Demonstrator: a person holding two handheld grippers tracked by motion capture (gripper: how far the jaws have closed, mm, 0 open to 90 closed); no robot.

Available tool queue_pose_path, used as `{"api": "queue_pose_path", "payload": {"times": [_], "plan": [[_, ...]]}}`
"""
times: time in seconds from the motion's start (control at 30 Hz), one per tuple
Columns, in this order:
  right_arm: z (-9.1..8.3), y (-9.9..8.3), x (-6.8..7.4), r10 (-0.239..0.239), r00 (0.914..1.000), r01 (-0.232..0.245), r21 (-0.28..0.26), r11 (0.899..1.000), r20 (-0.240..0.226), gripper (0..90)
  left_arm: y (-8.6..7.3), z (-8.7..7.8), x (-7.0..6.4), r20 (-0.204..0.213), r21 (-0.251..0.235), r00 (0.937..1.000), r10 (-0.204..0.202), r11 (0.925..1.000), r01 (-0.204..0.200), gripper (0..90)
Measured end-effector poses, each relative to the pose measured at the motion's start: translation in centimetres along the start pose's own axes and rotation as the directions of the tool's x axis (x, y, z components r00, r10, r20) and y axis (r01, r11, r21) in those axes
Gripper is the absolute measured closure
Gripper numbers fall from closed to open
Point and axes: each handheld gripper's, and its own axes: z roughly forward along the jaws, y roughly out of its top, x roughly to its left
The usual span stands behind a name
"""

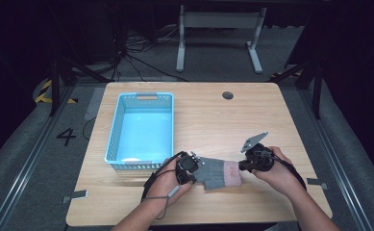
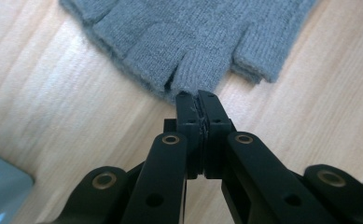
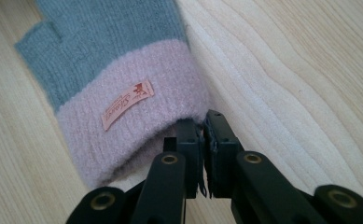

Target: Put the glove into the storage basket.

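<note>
Currently one glove (image 1: pixel 219 173) flat on table (image 1: pixel 208 120), two hand-held grippers pinching it: left hand-held gripper (image 2: pixel 198 96) fingertip, right hand-held gripper (image 3: pixel 202 122) cuff.

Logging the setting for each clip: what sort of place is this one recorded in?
Probably a lab or data-recording studio, not a home: a lone light wooden table on grey carpet, loose black cables across the floor behind it, and yellow-black hazard tape on a dark frame.

left gripper (image 2: pixel 198 95) and right gripper (image 3: pixel 204 119): black linked jaws showing brass-ringed pivots; right one (image 1: pixel 255 159) wearing a grey three-cornered plate; black cables trailing; forearms showing bare, no sleeves.
</note>
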Motion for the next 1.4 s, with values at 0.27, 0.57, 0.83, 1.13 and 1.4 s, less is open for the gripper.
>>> {"api": "queue_pose_path", "payload": {"times": [0.27, 0.57, 0.83, 1.13, 1.4], "plan": [[-0.3, -0.3, 0.0, -0.014, 0.9997, 0.014, 0.013, 1.0, 0.019, 74.7, 0.1, -0.3, 0.2, 0.008, -0.013, 1.0, -0.004, 0.9999, 0.004, 77.8], [-2.1, -0.8, 0.0, -0.009, 0.9979, 0.01, -0.016, 1.0, 0.064, 68.9, 0.7, -2.0, -0.4, 0.04, -0.105, 0.9991, 0.011, 0.9945, -0.007, 64.1], [-3.3, -1.6, -0.6, 0.049, 0.9956, -0.045, -0.049, 0.998, 0.08, 62.7, 1.8, -2.7, -0.7, 0.031, -0.137, 0.9985, 0.045, 0.9898, -0.04, 58.3], [-4.2, -2.6, -1.9, 0.136, 0.9883, -0.13, -0.085, 0.988, 0.07, 56.7, 3.0, -2.7, -1.0, 0.039, -0.17, 0.998, 0.05, 0.9845, -0.043, 55.1], [-4.7, -3.4, -3.0, 0.196, 0.9789, -0.19, -0.107, 0.976, 0.056, 56.4, 3.7, -1.4, -0.6, 0.041, -0.201, 0.9976, 0.055, 0.9784, -0.046, 51.3]]}}
